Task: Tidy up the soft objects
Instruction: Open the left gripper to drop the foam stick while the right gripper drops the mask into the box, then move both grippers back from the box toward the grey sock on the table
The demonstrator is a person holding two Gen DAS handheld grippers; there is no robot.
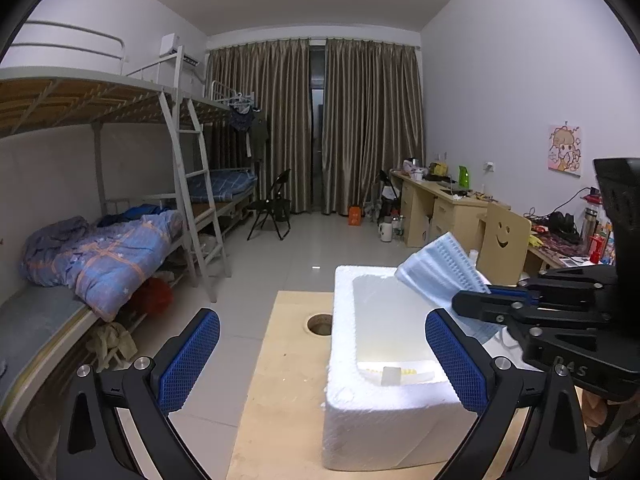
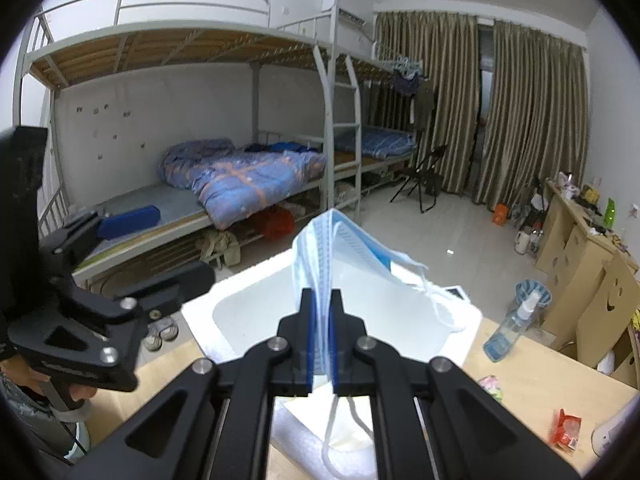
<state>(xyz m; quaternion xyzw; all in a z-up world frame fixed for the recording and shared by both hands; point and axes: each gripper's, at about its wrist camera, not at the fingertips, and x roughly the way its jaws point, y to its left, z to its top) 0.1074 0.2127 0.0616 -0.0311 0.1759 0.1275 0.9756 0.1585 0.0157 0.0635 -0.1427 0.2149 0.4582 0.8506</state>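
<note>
Stack of pale blue pleated face masks [image 2: 320,256] pinched in right hand-held gripper [image 2: 321,344] above white foam box [image 1: 360,400] at frame centre, left hand-held gripper [image 1: 322,360] agape and empty; next, lowering and release inside.

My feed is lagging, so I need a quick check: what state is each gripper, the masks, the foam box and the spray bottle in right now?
right gripper: shut on the face masks, above the box.
face masks: a blue stack, pinched, held up, ear loops dangling.
left gripper: open, holding nothing.
foam box: lidless, on the wooden table.
spray bottle: on the table beside the box, tilted.
</note>
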